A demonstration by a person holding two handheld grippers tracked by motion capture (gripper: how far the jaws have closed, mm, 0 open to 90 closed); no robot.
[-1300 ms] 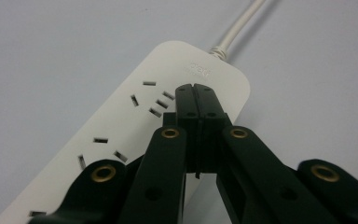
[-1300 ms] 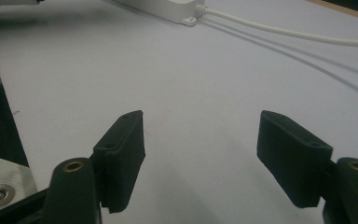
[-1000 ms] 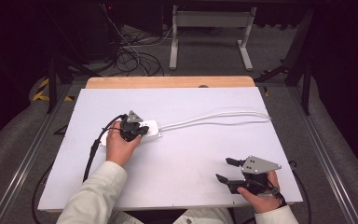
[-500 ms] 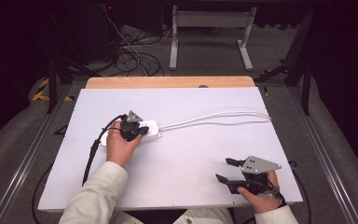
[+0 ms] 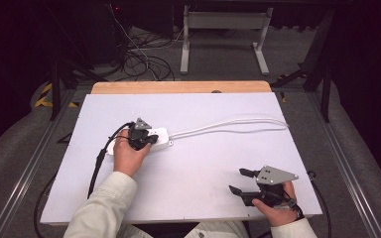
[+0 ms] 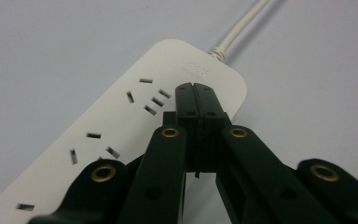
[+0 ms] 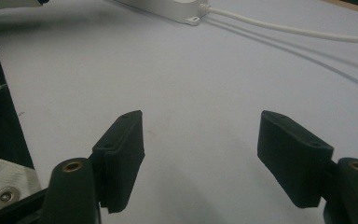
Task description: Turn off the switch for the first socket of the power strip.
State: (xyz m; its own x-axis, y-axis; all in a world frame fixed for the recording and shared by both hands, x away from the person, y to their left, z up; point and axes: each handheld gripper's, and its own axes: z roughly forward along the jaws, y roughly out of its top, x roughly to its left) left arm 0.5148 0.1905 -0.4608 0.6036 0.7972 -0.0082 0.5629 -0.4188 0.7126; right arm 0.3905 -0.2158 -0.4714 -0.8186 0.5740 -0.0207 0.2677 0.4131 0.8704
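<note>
Left gripper (image 6: 196, 88) pressed shut on top of the power strip (image 6: 121, 116); right gripper (image 7: 200, 154) idle and spread.

Left fingers (image 6: 186, 100) are pressed together with nothing between them, their tips resting on the upper face of the white power strip near its cord end, just beside a group of socket slots. In the high view the strip (image 5: 161, 135) lies on the left half of the white tabletop (image 5: 198, 178), under the left gripper (image 5: 146, 139), and its white cord (image 5: 228, 125) runs off to the right toward the tabletop's edge. Right fingers (image 7: 121, 154) stand wide apart over bare tabletop, holding nothing. The right gripper (image 5: 240, 181) sits at the near right corner, well apart from the strip.
</note>
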